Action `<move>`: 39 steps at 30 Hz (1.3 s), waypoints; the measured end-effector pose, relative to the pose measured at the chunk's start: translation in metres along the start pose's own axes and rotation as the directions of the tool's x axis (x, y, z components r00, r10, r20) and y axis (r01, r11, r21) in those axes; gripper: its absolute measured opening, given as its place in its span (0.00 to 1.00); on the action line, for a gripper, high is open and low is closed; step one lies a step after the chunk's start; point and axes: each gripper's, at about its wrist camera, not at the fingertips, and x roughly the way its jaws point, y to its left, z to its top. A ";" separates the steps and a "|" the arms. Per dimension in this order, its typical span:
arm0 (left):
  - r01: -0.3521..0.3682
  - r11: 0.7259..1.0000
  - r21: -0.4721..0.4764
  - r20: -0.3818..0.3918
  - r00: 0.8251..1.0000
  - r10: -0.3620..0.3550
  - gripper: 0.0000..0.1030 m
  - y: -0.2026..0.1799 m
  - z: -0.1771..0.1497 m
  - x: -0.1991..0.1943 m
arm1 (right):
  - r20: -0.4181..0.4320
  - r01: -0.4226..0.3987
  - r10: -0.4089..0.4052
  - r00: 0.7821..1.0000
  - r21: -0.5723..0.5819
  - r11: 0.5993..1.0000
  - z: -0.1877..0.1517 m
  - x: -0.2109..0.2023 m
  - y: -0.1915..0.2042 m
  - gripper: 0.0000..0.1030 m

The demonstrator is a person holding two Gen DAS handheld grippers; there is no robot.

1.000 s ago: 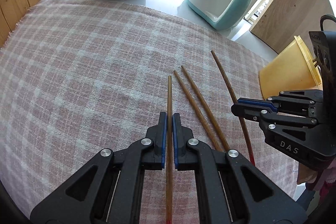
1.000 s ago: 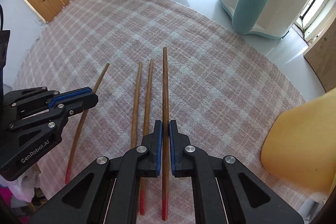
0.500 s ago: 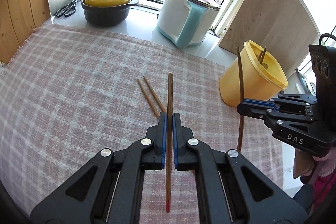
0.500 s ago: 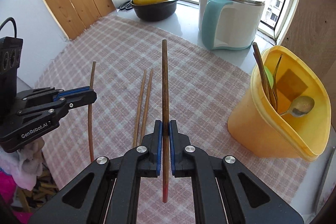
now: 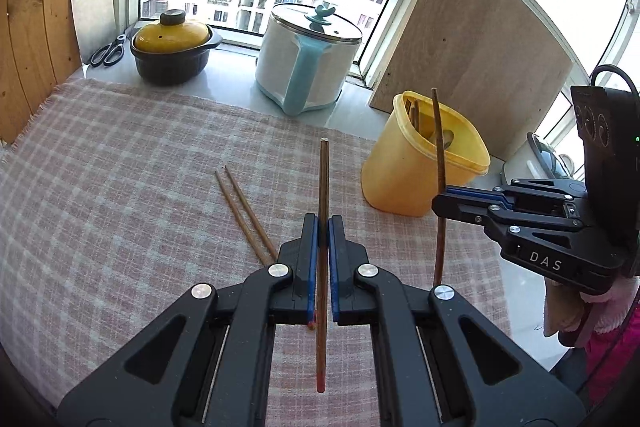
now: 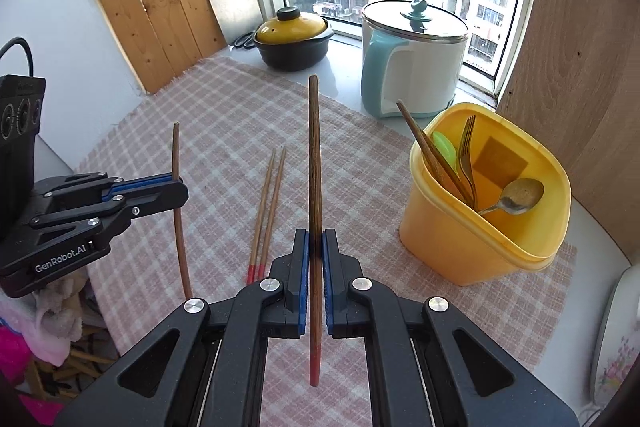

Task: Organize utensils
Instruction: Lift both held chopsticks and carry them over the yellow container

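- My left gripper (image 5: 322,227) is clamped on one chopstick (image 5: 322,195), held off the cloth (image 5: 120,167).
- My right gripper (image 6: 315,239) pinches another chopstick (image 6: 314,167) near the yellow tub (image 6: 480,243).
- A chopstick pair (image 6: 270,211) lies on the cloth between them.

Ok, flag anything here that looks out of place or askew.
Two chopsticks lie loose on the checked cloth, outside the yellow container that holds the other utensils. The left claw and right claw each grip one chopstick. Nothing looks spilled or damaged.
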 end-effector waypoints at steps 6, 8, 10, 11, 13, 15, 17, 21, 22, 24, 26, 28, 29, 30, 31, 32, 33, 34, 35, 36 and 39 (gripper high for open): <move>0.029 0.999 0.032 0.040 0.999 -0.031 0.03 -0.026 0.016 -0.008 | 0.037 0.014 -0.015 0.999 0.008 1.000 0.002 -0.026 -0.014 0.05; 0.039 0.998 0.042 0.052 0.998 -0.041 0.03 -0.036 0.023 -0.007 | 0.050 0.022 -0.023 0.999 0.009 1.000 0.003 -0.034 -0.020 0.05; 0.049 0.998 0.047 0.063 0.997 -0.052 0.03 -0.044 0.030 -0.006 | 0.062 0.030 -0.031 0.998 0.015 0.999 0.006 -0.044 -0.027 0.05; 0.055 0.997 0.048 0.068 0.996 -0.058 0.03 -0.048 0.034 -0.006 | 0.069 0.033 -0.035 0.997 0.019 0.999 0.007 -0.048 -0.030 0.05; 0.068 0.996 0.049 0.079 0.994 -0.072 0.03 -0.055 0.042 -0.005 | 0.084 0.040 -0.043 0.996 0.027 0.999 0.010 -0.057 -0.038 0.05; 0.078 0.995 0.055 0.090 0.993 -0.082 0.03 -0.062 0.049 -0.004 | 0.097 0.044 -0.047 0.994 0.037 0.998 0.012 -0.065 -0.046 0.05; 0.083 0.995 0.061 0.100 0.991 -0.089 0.03 -0.070 0.057 -0.003 | 0.108 0.050 -0.054 0.993 0.045 0.998 0.015 -0.071 -0.055 0.05; 0.097 0.994 0.058 0.115 0.988 -0.104 0.03 -0.082 0.074 0.003 | 0.128 0.063 -0.070 0.989 0.060 0.996 0.021 -0.081 -0.069 0.05; 0.101 0.993 0.056 0.119 0.987 -0.107 0.03 -0.085 0.078 0.005 | 0.133 0.065 -0.073 0.988 0.064 0.996 0.024 -0.083 -0.073 0.05; 0.107 0.993 0.050 0.127 0.986 -0.113 0.03 -0.089 0.088 0.008 | 0.142 0.070 -0.079 0.987 0.068 0.995 0.029 -0.086 -0.079 0.05; 0.113 0.992 0.047 0.133 0.984 -0.118 0.03 -0.094 0.096 0.011 | 0.151 0.073 -0.083 0.985 0.072 0.995 0.034 -0.089 -0.085 0.05; 0.113 0.993 0.046 0.142 0.983 -0.118 0.03 -0.098 0.105 0.015 | 0.158 0.074 -0.085 0.984 0.074 0.995 0.038 -0.091 -0.089 0.05; 0.114 0.992 0.046 0.145 0.982 -0.119 0.03 -0.100 0.109 0.017 | 0.162 0.075 -0.086 0.983 0.075 0.994 0.040 -0.092 -0.090 0.05; 0.115 0.992 0.046 0.147 0.982 -0.120 0.03 -0.102 0.112 0.019 | 0.165 0.075 -0.087 0.982 0.077 0.994 0.042 -0.093 -0.092 0.05; 0.114 0.993 0.045 0.151 0.981 -0.119 0.03 -0.105 0.117 0.022 | 0.167 0.075 -0.087 0.982 0.078 0.994 0.044 -0.093 -0.094 0.05; 0.113 0.993 0.044 0.154 0.981 -0.118 0.03 -0.106 0.120 0.025 | 0.169 0.076 -0.089 0.982 0.080 0.994 0.046 -0.093 -0.096 0.05; 0.113 0.993 0.043 0.156 0.981 -0.119 0.03 -0.108 0.124 0.027 | 0.171 0.077 -0.090 0.981 0.082 0.994 0.047 -0.093 -0.097 0.05; 0.113 0.993 0.042 0.159 0.980 -0.118 0.03 -0.110 0.129 0.030 | 0.172 0.076 -0.090 0.981 0.084 0.994 0.049 -0.092 -0.098 0.05; 0.112 0.993 0.039 0.162 0.980 -0.117 0.03 -0.112 0.132 0.033 | 0.173 0.076 -0.090 0.981 0.086 0.993 0.051 -0.092 -0.100 0.05; 0.114 0.993 0.036 0.165 0.979 -0.118 0.03 -0.113 0.136 0.035 | 0.173 0.075 -0.090 0.981 0.087 0.993 0.052 -0.091 -0.102 0.05; 0.118 0.993 0.031 0.174 0.977 -0.121 0.03 -0.116 0.146 0.039 | 0.173 0.080 -0.094 0.980 0.089 0.993 0.057 -0.088 -0.107 0.05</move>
